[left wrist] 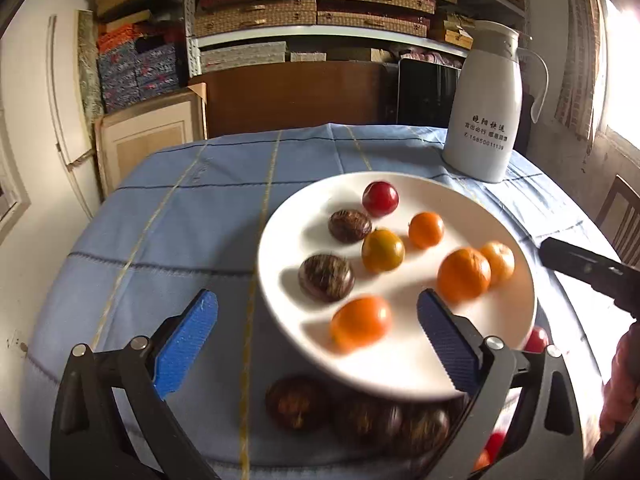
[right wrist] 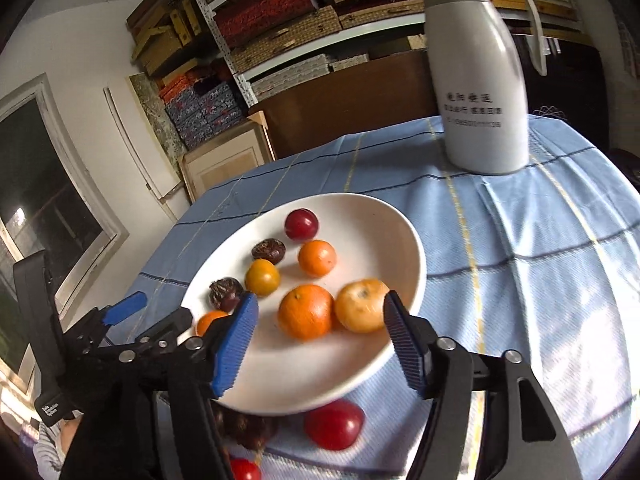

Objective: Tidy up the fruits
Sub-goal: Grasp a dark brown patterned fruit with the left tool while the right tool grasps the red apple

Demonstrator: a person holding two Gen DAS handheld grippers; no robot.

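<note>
both the left gripper (left wrist: 318, 338) and the right gripper (right wrist: 320, 332) are wide open and hold nothing. oranges and dark fruits lie on the white plate (left wrist: 460, 196); a red fruit (right wrist: 334, 424) lies on the worktop (right wrist: 540, 240) beside it.

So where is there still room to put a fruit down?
On the white plate, the near part by the rim is bare, and so is the far left edge. The blue tablecloth left of the plate is open too. It's crowded mid-plate and by the dark fruits beside its near rim.

white thermos jug (left wrist: 486, 116), blue checked tablecloth (left wrist: 180, 220), shelves of boxes (left wrist: 312, 8)
</note>
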